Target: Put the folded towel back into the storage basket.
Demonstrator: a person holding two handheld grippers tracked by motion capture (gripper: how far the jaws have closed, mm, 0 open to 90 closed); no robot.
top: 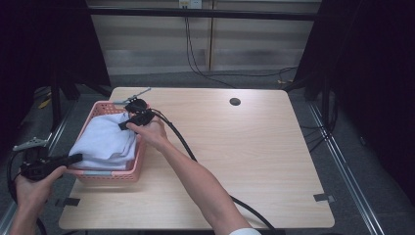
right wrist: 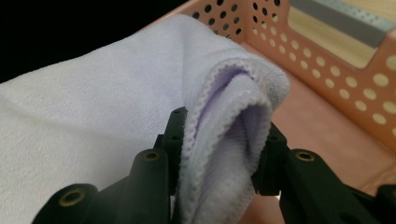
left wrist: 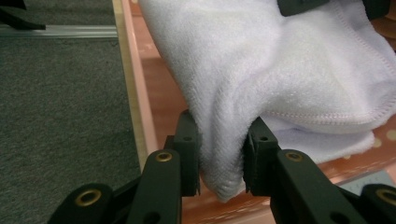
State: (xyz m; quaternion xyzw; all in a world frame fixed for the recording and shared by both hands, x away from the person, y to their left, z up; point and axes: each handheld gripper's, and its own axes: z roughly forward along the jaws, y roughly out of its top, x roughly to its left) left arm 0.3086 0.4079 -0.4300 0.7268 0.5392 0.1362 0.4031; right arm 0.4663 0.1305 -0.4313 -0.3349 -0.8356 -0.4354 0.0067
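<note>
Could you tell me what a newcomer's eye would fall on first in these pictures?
The white towel draws the eye, lying folded in the pink perforated basket at the left of the wooden table. The left gripper pinches a fold at the towel's near end, and the right gripper clamps a folded edge at its far end.

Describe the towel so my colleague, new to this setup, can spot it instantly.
On the wooden table, look at the left edge, where a pink perforated basket sits. The white terry towel lies folded inside, the only soft pale thing, pinched by the left gripper and right gripper.
</note>
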